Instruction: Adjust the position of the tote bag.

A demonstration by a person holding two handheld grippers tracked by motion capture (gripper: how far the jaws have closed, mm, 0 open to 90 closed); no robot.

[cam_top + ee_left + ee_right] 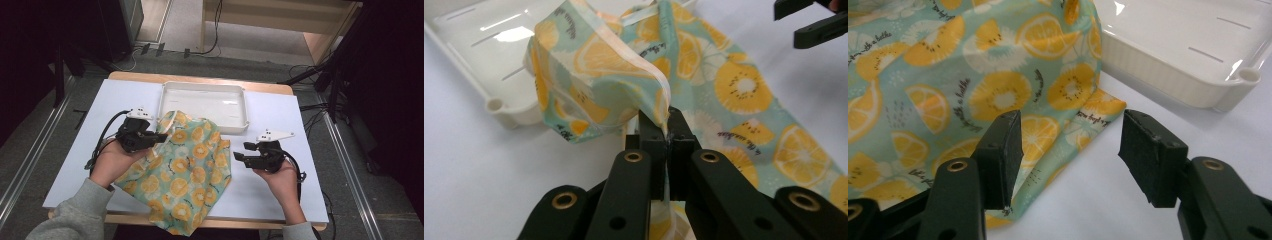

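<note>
Table: the white rectangular tabletop [75, 150] is bare to the left of the cloth and between the cloth and the right hand.
Cloth: a teal fabric printed with yellow citrus slices [182, 175] lies in the middle of the table; its long axis runs from the far corner beside the tray down to the near edge, where its lower end hangs over. Its right edge lies flat, near the right gripper.
Tray: a white shallow rectangular plastic tray [202, 86] sits at the far side, long side across the table, the cloth's raised corner touching its front rim.
Left gripper: the black two-jaw left gripper [162, 136] points right, jaws pinched tight on the cloth's hemmed edge [659, 85], which is lifted.
Right gripper: the black two-jaw right gripper [237, 151] points left, level above the table, jaws wide apart with nothing gripped, just beside the cloth's right edge.
</note>
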